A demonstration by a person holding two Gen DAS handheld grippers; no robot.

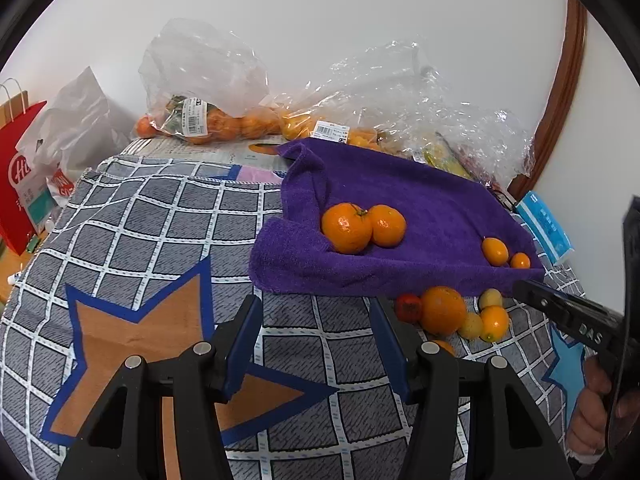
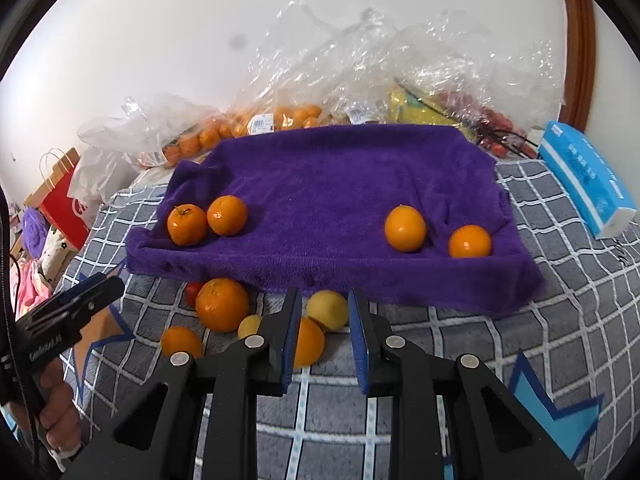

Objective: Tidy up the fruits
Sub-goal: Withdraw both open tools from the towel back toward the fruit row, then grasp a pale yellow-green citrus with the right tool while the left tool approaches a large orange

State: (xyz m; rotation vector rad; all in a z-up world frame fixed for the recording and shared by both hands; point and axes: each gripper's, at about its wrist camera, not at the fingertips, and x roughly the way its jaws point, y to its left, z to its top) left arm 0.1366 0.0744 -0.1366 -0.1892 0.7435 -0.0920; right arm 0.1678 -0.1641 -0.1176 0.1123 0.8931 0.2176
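Fruits lie in two groups on a bench covered by a grey checked cloth (image 1: 168, 216) with star shapes. In the left wrist view, a purple towel (image 1: 400, 200) is spread at the far side of the cloth, and two mandarins (image 1: 362, 226) sit touching each other near its left fold, while two small kumquats (image 1: 504, 254) rest close together near its right front edge. Just in front of the towel's edge, on the checked cloth, a loose cluster (image 1: 456, 314) holds a larger orange, a small red fruit to its left, and yellow and orange small fruits to its right. The left gripper (image 1: 316, 348) hovers low over the cloth with its blue-lined jaws wide apart and nothing between them. The right gripper (image 1: 560, 310) enters from the right edge, gripped by a hand; its jaws cannot be judged here. Clear plastic bags (image 1: 208, 80) of oranges stand against the white wall behind. In the right wrist view, the towel (image 2: 340, 184) carries the two mandarins (image 2: 206, 220) at left and the two kumquats (image 2: 438, 232) at right, slightly apart. The right gripper (image 2: 324, 336) has its jaws parted, reaching among the loose cluster; a yellow fruit (image 2: 328, 310) shows in the gap beyond the tips and an orange one (image 2: 308, 342) lies partly behind the left finger. The large orange (image 2: 222, 304) sits to the left. A blue tissue pack (image 2: 584, 176) lies at the right.
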